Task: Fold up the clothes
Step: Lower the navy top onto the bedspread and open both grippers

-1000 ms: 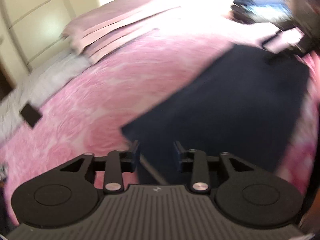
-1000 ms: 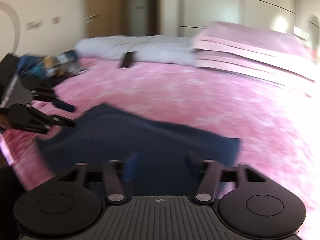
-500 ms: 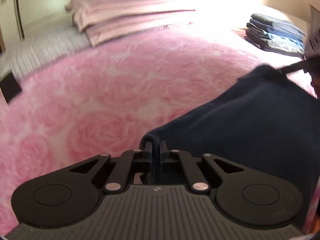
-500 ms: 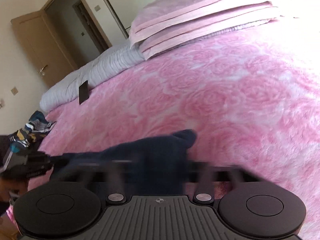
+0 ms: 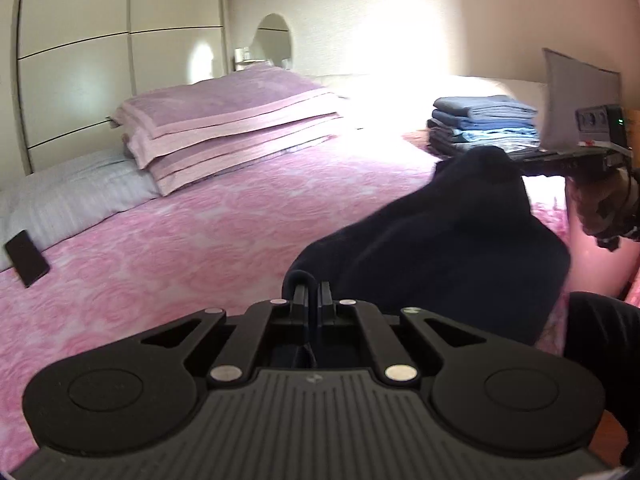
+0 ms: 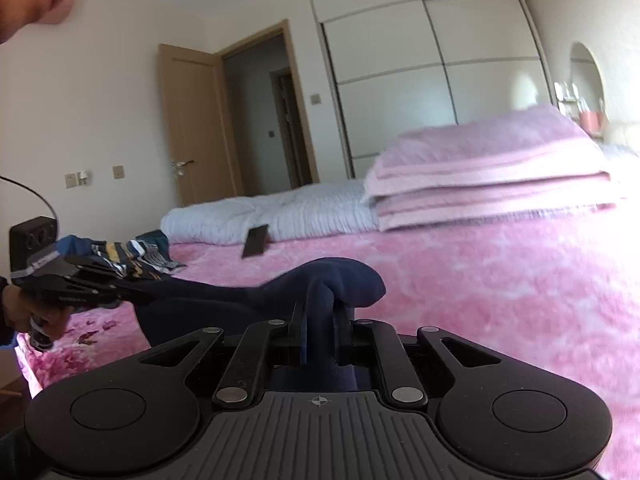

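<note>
- The left gripper (image 5: 313,294), at lower centre of the left wrist view, is clenched on one corner of the dark navy garment (image 5: 440,240); a thin fold of cloth sits between the pads.
- From those fingers the garment runs up and to the right of the frame, sagging in the middle, towards the right gripper (image 5: 520,160) at the right edge.
- The garment's long axis therefore spans the two grippers, above the pink bedspread (image 5: 200,240).
- The right gripper (image 6: 320,320), at lower centre of the right wrist view, is closing on a thicker bunch of the garment (image 6: 340,280), and the pads press on it.
- In this view the cloth runs leftward to the left gripper (image 6: 132,294) at the left edge.
- Judgement: each hand holds one end, so neither is nearer; the next fold depends on keeping the span taut.
- Only the left wrist view shows the folded stack (image 5: 484,124) at upper right.
- Only the right wrist view shows the unfolded striped clothes (image 6: 120,254) at left.
</note>
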Motion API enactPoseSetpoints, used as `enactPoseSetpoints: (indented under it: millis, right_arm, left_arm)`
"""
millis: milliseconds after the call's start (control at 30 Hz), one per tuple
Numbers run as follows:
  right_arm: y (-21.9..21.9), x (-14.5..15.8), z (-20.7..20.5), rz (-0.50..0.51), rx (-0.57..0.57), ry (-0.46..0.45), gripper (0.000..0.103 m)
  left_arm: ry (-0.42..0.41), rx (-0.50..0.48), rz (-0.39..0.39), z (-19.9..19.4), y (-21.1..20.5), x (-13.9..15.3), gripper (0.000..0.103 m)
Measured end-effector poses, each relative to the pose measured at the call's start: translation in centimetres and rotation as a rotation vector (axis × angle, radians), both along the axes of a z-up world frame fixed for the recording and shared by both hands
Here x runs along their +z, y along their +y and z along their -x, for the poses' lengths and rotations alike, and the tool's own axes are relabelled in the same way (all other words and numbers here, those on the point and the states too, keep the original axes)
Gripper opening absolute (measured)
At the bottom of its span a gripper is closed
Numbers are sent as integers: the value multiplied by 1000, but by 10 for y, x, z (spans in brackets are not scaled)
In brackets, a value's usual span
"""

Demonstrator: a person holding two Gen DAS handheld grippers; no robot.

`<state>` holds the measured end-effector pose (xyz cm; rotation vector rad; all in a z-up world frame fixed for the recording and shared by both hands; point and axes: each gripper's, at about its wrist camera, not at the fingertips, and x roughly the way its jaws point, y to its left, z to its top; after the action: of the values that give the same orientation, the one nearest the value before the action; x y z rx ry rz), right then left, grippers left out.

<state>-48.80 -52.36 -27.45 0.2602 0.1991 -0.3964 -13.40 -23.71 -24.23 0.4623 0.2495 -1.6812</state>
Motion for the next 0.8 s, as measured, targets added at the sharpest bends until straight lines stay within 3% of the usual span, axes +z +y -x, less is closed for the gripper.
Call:
enactPoseSetpoints:
  millis: [167,233,300,367,433,500,533,700,800]
  right_arm:
    - [-32,-2,-20,-23,16,-8,10]
    - [-48,-3,-33,-44,33,-8,10]
    - [-74,-19,-51,-164,5,82,10]
    - [-95,-37,-62,-275,-30,180,12]
    - [-101,-43,-62,-317,-59,213,24]
    - [-95,-33,-54,-281,-103,222,52]
    - [-89,-26,-50,-247,-137,235,58]
    - [-44,9,-43,-119,-147,247,61]
    - [4,22,-63,-63,-14,246,61]
  left_arm:
    - [-37,93,-13,-11,-27,-4,2]
    - [-32,155,-81,-21,-45,-14,2]
    - [5,186,-196,-31,-62,-30,2]
    - [-2,237,-258,-36,-74,-45,2]
    - [-9,276,-289,-41,-74,-50,2]
    - [-16,312,-276,-49,-62,-46,4]
    - [-10,328,-270,-52,-53,-42,4]
    - [18,369,-240,-53,-8,-21,8]
    - [47,354,-237,-43,17,-18,9]
